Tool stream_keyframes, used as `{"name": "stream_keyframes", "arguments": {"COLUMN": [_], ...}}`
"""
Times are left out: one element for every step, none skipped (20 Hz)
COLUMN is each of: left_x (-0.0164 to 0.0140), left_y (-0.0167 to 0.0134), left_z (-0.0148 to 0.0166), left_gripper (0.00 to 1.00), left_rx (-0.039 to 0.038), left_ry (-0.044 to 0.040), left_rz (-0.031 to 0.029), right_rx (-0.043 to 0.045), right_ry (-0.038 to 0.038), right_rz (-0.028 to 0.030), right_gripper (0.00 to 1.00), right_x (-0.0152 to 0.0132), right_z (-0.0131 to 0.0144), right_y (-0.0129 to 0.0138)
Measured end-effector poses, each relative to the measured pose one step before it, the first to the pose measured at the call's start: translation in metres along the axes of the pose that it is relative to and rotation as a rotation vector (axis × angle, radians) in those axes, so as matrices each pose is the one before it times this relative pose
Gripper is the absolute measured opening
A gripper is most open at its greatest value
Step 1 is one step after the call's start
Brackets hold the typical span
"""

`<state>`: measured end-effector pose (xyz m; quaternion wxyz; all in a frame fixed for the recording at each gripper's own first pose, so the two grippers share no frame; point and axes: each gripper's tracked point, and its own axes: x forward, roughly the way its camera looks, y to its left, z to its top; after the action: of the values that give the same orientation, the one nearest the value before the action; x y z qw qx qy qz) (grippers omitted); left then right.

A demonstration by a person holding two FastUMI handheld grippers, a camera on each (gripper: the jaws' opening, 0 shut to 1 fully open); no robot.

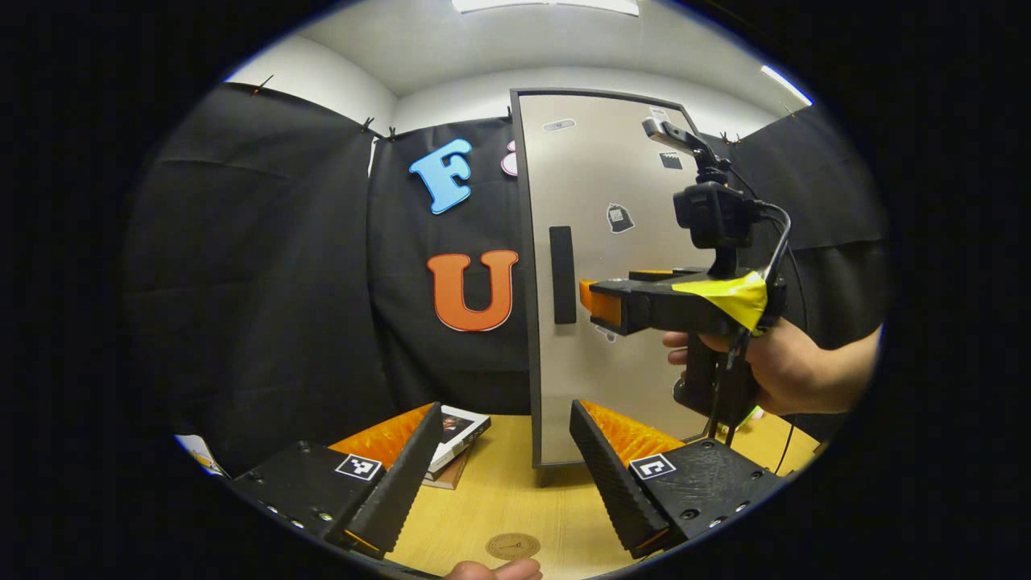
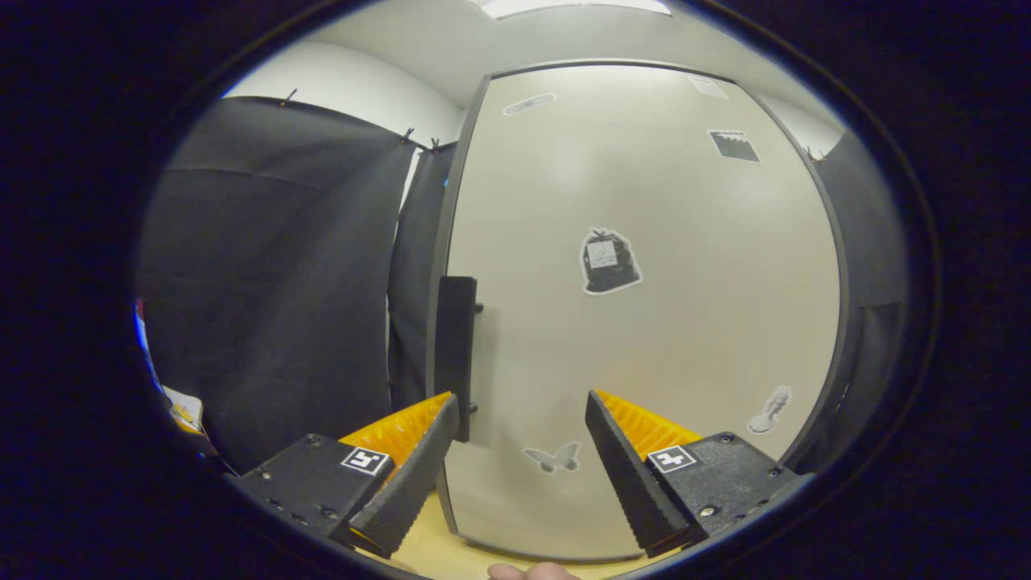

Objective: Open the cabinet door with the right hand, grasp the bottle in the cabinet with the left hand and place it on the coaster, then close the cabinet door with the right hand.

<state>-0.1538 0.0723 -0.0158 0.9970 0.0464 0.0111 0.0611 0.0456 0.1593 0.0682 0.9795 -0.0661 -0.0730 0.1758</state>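
Left gripper view: the left tongs (image 1: 499, 475) hang apart above the surface (image 1: 491, 491), with the coaster (image 1: 512, 546) just below them. The right tongs (image 1: 592, 300) sit just beside the cabinet door's (image 1: 612, 379) handle (image 1: 562, 275).

Right gripper view: the right tongs (image 2: 523, 467) are apart, the handle (image 2: 455, 354) up-left of their gap. Shift left to centre the handle, then clamp and pull. The door is closed, hiding the bottle.

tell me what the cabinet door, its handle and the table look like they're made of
Cabinet door: smooth pale panel, likely painted metal or laminate, since it carries a soft sheen and stickers.
Handle: dark matte bar, plastic or coated metal; it is hard to tell which.
Table: light wood or wood-look laminate, with faint grain.
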Motion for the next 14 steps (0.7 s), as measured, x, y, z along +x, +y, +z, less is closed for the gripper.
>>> {"name": "stream_keyframes", "arguments": {"left_x": [-0.0019, -0.00154, -0.00111, -0.00082, -0.0009, -0.00027, -0.00102, -0.00077, -0.00021, 0.00088, 0.00007, -0.00115, -0.00062, 0.00026], "left_y": [0.0062, 0.00517, 0.0053, 0.00601, 0.00538, 0.00375, 0.00325, 0.00328, 0.0027, 0.00282, 0.00281, 0.00323, 0.00228, 0.00371], "left_z": [0.00038, 0.00218, 0.0024, 0.00137, -0.00033, -0.00193, -0.00378, -0.00244, -0.00017, -0.00096, -0.00073, 0.00032, -0.00027, -0.00069], "left_gripper": [0.96, 0.96, 0.96, 0.96, 0.96, 0.96, 0.96, 0.96, 0.96, 0.96, 0.96, 0.96, 0.96, 0.96], "left_rx": [-0.00435, -0.00911, -0.00822, -0.00354, -0.00213, -0.00322, -0.00509, -0.00696, -0.00758, -0.00696, -0.00369, -0.00211, -0.00274, -0.00352], "left_ry": [-0.00226, -0.00441, -0.00552, -0.00261, -0.00147, 0.00619, 0.01165, 0.00867, 0.00364, 0.0027, 0.00251, 0.00176, 0.00086, 0.00231], "left_rz": [0.01361, 0.01052, 0.01213, 0.0137, 0.0109, 0.00949, 0.00975, 0.0061, 0.00617, 0.00435, 0.00772, 0.00705, 0.00573, 0.00594], "right_rx": [-0.0055, -0.00248, 0.0017, 0.00183, -0.00003, 0.00003, 0.00383, 0.00095, -0.00329, 0.00078, 0.00317, -0.0112, -0.01036, 0.0004], "right_ry": [-0.00353, 0.00214, 0.00373, 0.00695, 0.01839, 0.0252, 0.02088, 0.02344, 0.02864, 0.02186, 0.00355, -0.00003, -0.00057, -0.00039], "right_rz": [0.01272, 0.01072, 0.00882, 0.00827, 0.00875, 0.01043, 0.00835, 0.00119, 0.00141, 0.00121, 0.00512, -0.02147, -0.02981, -0.008], "right_gripper": [1.0, 1.0, 1.0, 1.0, 1.0, 1.0, 1.0, 0.99, 0.91, 0.82, 0.71, 0.65, 0.5, 0.43], "right_x": [0.00491, 0.00486, 0.00368, 0.00506, 0.00522, 0.00341, 0.00381, 0.00452, 0.00337, 0.00548, 0.00251, 0.0023, 0.00085, 0.00008], "right_z": [0.00143, 0.00005, -0.00028, -0.00131, -0.00371, -0.00524, -0.00466, -0.00437, -0.00449, -0.00448, -0.0002, 0.00028, 0.00016, -0.00027], "right_y": [0.00634, 0.00588, 0.00507, 0.00637, 0.00534, 0.00424, 0.00485, 0.00336, 0.00218, 0.00069, 0.00249, -0.00288, -0.00475, 0.00137]}}
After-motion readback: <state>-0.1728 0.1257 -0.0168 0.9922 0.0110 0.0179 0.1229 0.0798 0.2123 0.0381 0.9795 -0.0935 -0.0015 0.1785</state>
